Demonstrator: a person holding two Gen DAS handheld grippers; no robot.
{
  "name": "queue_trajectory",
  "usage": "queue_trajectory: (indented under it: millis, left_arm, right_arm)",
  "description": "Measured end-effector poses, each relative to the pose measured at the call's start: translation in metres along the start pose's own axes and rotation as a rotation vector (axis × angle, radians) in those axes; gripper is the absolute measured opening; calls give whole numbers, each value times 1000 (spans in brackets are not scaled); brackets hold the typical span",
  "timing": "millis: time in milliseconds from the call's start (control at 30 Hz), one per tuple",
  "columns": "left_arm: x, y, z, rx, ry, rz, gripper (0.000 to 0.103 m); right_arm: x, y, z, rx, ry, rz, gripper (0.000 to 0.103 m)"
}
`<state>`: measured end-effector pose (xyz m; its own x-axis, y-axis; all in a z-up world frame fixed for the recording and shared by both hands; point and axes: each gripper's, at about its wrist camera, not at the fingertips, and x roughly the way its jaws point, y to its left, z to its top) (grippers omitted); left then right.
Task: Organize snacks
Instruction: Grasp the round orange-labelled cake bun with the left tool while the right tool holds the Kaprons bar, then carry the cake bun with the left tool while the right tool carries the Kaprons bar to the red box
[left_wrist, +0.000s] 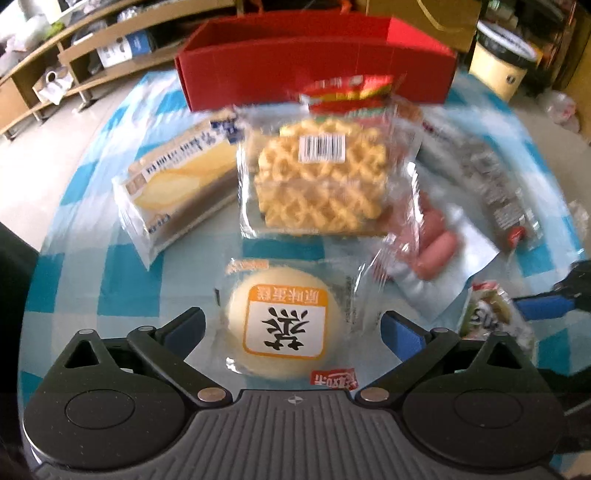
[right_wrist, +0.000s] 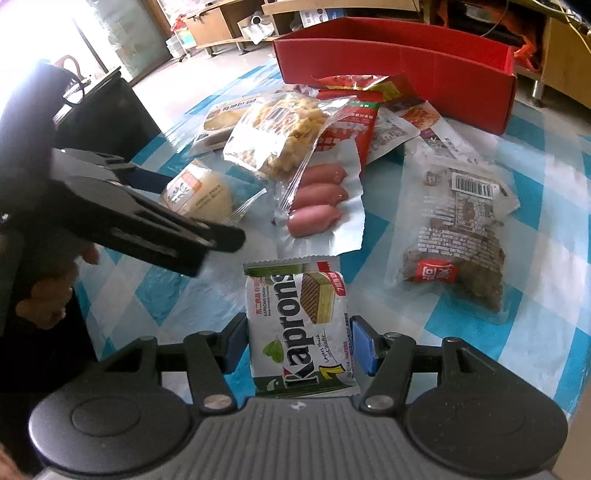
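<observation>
While the left gripper (left_wrist: 293, 326) gapes around the round yellow wrapped cake (left_wrist: 282, 325) low in its frame, only the right view shows the right gripper (right_wrist: 295, 347) clamping the green-and-white Kaprons wafer packet (right_wrist: 301, 325) at bottom centre.

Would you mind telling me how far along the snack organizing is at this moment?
Nothing looks done yet: no snack shows inside the red box. In hand: the right gripper brackets the Kaprons wafer pack, and the open left gripper straddles the round cake. Left on the table: the waffle snack bag, sausages, bread pack and dark jerky-like pack.
</observation>
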<state>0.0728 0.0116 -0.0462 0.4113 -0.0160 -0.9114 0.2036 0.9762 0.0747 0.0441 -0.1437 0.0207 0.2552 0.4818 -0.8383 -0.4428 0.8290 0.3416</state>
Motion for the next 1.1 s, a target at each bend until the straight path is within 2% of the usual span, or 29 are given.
queue_trajectory:
  millis: [200, 333, 400, 433, 533, 600, 700, 733, 800, 833, 900, 933, 1033, 1100]
  left_arm:
    - [5, 6, 0, -51, 14, -9, 103]
    - [0, 7, -1, -61, -1, -4, 94]
    - [-6, 3, -4, -47, -14, 6, 88]
    - [-8, 1, -5, -44, -18, 10, 86]
    - [-15, -1, -13, -66, -17, -5, 84]
    - [-21, -3, -20, -76, -16, -4, 83]
    - [-29, -6, -28, -80, -6, 12, 83]
    - [-30, -6, -29, -81, 0, 15, 83]
    - [-33, -7, -31, -74, 3, 19, 83]
    - [-33, -6, -30, -72, 3, 24, 83]
    - [-34, -3, -30, -83, -1, 14, 84]
    - [-34, -1, -30, -89, -6, 0, 84]
    - [-29, 6, -33, -117, -7, -25, 84]
    - [-27, 11, -33, -139, 14, -57, 84]
  right_arm:
    - [0, 1, -1, -8, -2, -3, 59]
    - [0, -2, 0, 8, -3, 3, 58]
    - [-1, -1, 1, 0, -1, -15, 52]
    - [-2, 0, 0, 6, 1, -17, 51]
    - [-9, -1, -4, 25, -15, -22, 38]
    - [-14, -3, -8, 43, -21, -18, 19]
    - [-17, -2, -11, 33, -15, -49, 19]
    - [-18, -3, -11, 47, -20, -55, 21]
    - [-20, -5, -10, 86, -21, -67, 35]
    - [-21, -6, -10, 104, -31, -66, 38]
    - [-23, -2, -9, 123, -56, -58, 58]
    - [-23, 3, -8, 121, -65, -53, 63]
    - [-8, 19, -10, 91, -39, -67, 65]
    - [5, 30, -15, 48, -17, -102, 73]
